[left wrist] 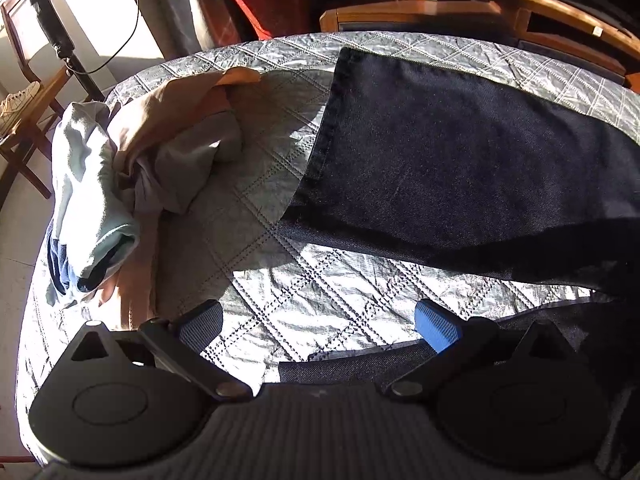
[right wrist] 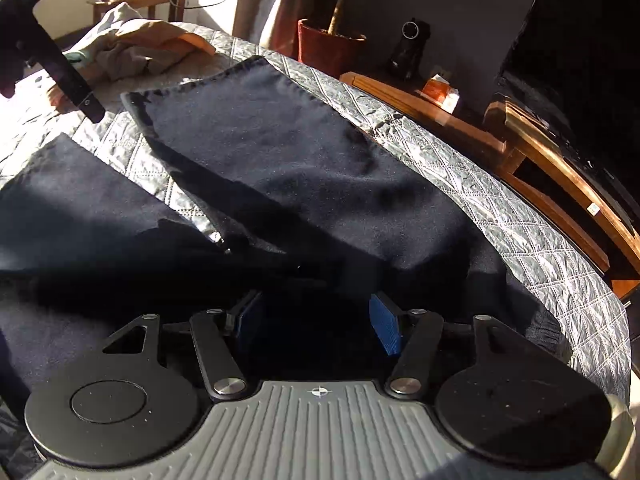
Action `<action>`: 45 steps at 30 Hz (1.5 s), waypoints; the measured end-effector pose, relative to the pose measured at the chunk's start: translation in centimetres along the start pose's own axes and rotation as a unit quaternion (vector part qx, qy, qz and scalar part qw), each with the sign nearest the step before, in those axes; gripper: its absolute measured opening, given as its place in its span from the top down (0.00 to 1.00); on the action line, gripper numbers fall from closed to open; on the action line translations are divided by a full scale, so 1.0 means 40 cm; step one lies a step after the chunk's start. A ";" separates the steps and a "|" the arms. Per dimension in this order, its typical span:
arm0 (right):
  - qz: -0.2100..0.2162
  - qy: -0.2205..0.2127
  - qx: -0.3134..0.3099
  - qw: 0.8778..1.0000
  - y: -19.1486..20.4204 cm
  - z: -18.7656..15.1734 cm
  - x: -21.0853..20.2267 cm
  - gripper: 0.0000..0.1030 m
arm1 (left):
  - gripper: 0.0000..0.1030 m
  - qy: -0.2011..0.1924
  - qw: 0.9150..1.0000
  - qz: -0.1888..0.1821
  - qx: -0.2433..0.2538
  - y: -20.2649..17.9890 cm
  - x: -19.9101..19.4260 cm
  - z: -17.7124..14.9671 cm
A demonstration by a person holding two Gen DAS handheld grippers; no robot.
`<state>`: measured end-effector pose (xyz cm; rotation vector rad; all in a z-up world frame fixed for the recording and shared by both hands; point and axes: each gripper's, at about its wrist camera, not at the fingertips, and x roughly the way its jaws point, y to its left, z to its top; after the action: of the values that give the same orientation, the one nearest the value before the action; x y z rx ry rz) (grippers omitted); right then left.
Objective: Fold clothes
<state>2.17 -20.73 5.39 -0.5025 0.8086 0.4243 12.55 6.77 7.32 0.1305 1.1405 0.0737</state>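
Dark blue jeans (left wrist: 460,152) lie spread on the quilted grey bedspread (left wrist: 280,308), both legs flat (right wrist: 288,160). In the left wrist view my left gripper (left wrist: 318,324) stands wide open over the sunlit quilt near a jeans edge, with nothing between its blue pads (left wrist: 436,328). The right wrist view has my right gripper (right wrist: 316,324) open just above the dark denim near the top of the jeans. No cloth is pinched between its pads (right wrist: 384,328). One dark finger (right wrist: 76,84) of the left gripper shows at the upper left.
A heap of crumpled clothes (left wrist: 160,152), tan, grey and pale green, sits at the bed's far left. Beyond the bed stand a red plant pot (left wrist: 276,8), a wooden TV bench (right wrist: 540,152) with a dark screen (right wrist: 580,60), a fan stand (left wrist: 60,40) and a chair with a shoe (left wrist: 20,100).
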 end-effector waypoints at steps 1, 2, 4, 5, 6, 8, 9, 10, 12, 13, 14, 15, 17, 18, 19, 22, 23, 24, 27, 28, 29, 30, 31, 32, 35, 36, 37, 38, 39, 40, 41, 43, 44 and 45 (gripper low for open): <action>-0.015 0.002 -0.044 0.999 0.050 -0.033 -0.035 0.33 | 0.01 -0.002 1.000 -0.003 0.005 -0.003 -0.002 -0.003; -0.030 0.009 -0.082 0.996 0.089 -0.063 -0.063 0.29 | 0.01 -0.004 1.000 -0.008 0.011 -0.007 -0.006 -0.005; -0.043 0.037 -0.143 0.988 0.144 -0.126 -0.098 0.29 | 0.01 -0.011 1.000 -0.018 0.020 -0.013 -0.017 -0.009; -0.048 0.048 -0.177 0.982 0.173 -0.156 -0.113 0.29 | 0.01 -0.015 0.999 -0.020 0.022 -0.015 -0.022 -0.009; -0.056 0.053 -0.202 0.976 0.194 -0.179 -0.119 0.29 | 0.01 -0.016 0.999 -0.022 0.021 -0.018 -0.024 -0.009; -0.068 0.054 -0.233 0.968 0.223 -0.211 -0.127 0.29 | 0.01 -0.015 0.999 -0.025 0.019 -0.022 -0.025 -0.006; -0.079 0.051 -0.238 0.967 0.228 -0.212 -0.123 0.28 | 0.01 -0.015 0.999 -0.025 0.018 -0.024 -0.025 -0.006; -0.093 0.051 -0.247 0.963 0.236 -0.211 -0.115 0.27 | 0.01 -0.015 0.999 -0.025 0.019 -0.028 -0.025 -0.006; -0.092 0.045 -0.274 0.956 0.257 -0.201 -0.107 0.27 | 0.01 -0.014 0.999 -0.024 0.023 -0.035 -0.023 -0.006; -0.088 0.037 -0.287 0.953 0.267 -0.196 -0.109 0.27 | 0.01 -0.013 0.999 -0.023 0.026 -0.039 -0.021 -0.007; -0.084 0.032 -0.290 0.953 0.270 -0.192 -0.116 0.26 | 0.01 -0.012 0.999 -0.021 0.029 -0.043 -0.019 -0.008; -0.080 0.026 -0.293 0.952 0.272 -0.187 -0.123 0.25 | 0.01 -0.011 0.999 -0.020 0.032 -0.045 -0.017 -0.008; -0.090 0.052 -0.286 0.953 0.267 -0.192 -0.113 0.22 | 0.01 -0.009 0.999 -0.018 0.033 -0.047 -0.015 -0.007; -0.079 0.057 -0.276 0.956 0.259 -0.195 -0.116 0.22 | 0.01 -0.011 0.999 -0.019 0.029 -0.045 -0.017 -0.005; -0.068 0.062 -0.266 0.960 0.251 -0.199 -0.118 0.25 | 0.01 -0.013 0.999 -0.021 0.026 -0.042 -0.021 -0.003; -0.040 0.094 -0.244 0.964 0.231 -0.196 -0.129 0.25 | 0.01 -0.016 0.999 -0.021 0.022 -0.038 -0.024 -0.001; -0.023 0.107 -0.233 0.966 0.227 -0.188 -0.131 0.25 | 0.01 -0.016 0.999 -0.019 0.023 -0.038 -0.024 -0.001; -0.013 0.110 -0.232 0.966 0.229 -0.180 -0.136 0.25 | 0.01 -0.017 0.999 -0.015 0.024 -0.036 -0.024 0.000; -0.019 0.057 -0.231 0.971 0.259 -0.143 -0.164 0.25 | 0.01 -0.021 1.000 -0.004 0.018 -0.024 -0.025 0.006; -0.016 0.034 -0.219 0.975 0.270 -0.121 -0.167 0.24 | 0.01 -0.021 1.000 -0.002 0.013 -0.018 -0.025 0.008; -0.012 0.011 -0.208 0.978 0.282 -0.099 -0.170 0.21 | 0.01 -0.022 1.000 0.000 0.009 -0.012 -0.026 0.011; -0.008 -0.011 -0.196 0.980 0.293 -0.077 -0.173 0.21 | 0.01 -0.022 1.000 0.001 0.001 -0.002 -0.025 0.013; 0.011 -0.020 -0.189 0.982 0.304 -0.047 -0.162 0.21 | 0.01 -0.021 1.000 0.001 -0.006 0.009 -0.023 0.016; 0.036 -0.030 -0.189 0.981 0.325 -0.025 -0.163 0.21 | 0.01 -0.020 1.000 0.002 -0.012 0.017 -0.022 0.017; 0.097 -0.075 -0.262 0.957 0.426 -0.010 -0.183 0.22 | 0.01 -0.015 0.999 -0.005 -0.029 0.044 -0.017 0.022; 0.109 -0.078 -0.267 0.954 0.457 -0.005 -0.183 0.23 | 0.01 -0.013 0.999 -0.009 -0.035 0.053 -0.016 0.024; 0.121 -0.080 -0.272 0.951 0.488 0.000 -0.182 0.28 | 0.01 -0.011 0.999 -0.015 -0.041 0.061 -0.015 0.024; 0.133 -0.082 -0.276 0.948 0.519 0.005 -0.182 0.39 | 0.01 -0.011 0.999 -0.019 -0.046 0.068 -0.015 0.024; 0.137 -0.076 -0.269 0.950 0.535 0.010 -0.173 0.43 | 0.01 -0.011 0.998 -0.022 -0.050 0.074 -0.016 0.022; 0.141 -0.069 -0.263 0.952 0.550 0.014 -0.164 0.45 | 0.01 -0.011 0.998 -0.022 -0.050 0.077 -0.016 0.021; 0.138 -0.068 -0.279 0.948 0.573 0.013 -0.154 0.45 | 0.01 -0.011 0.999 -0.020 -0.047 0.078 -0.016 0.019; 0.138 -0.069 -0.294 0.943 0.592 0.012 -0.145 0.49 | 0.01 -0.012 0.999 -0.017 -0.042 0.079 -0.018 0.017; 0.141 -0.066 -0.294 0.943 0.600 0.017 -0.139 0.56 | 0.01 -0.013 0.999 -0.015 -0.040 0.080 -0.019 0.016; 0.144 -0.064 -0.295 0.942 0.607 0.021 -0.132 0.62 | 0.01 -0.014 0.999 -0.015 -0.041 0.082 -0.020 0.016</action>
<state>-13.67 -1.63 3.64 -0.9068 0.6204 0.9757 12.81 9.86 8.76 0.0420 1.1103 0.0911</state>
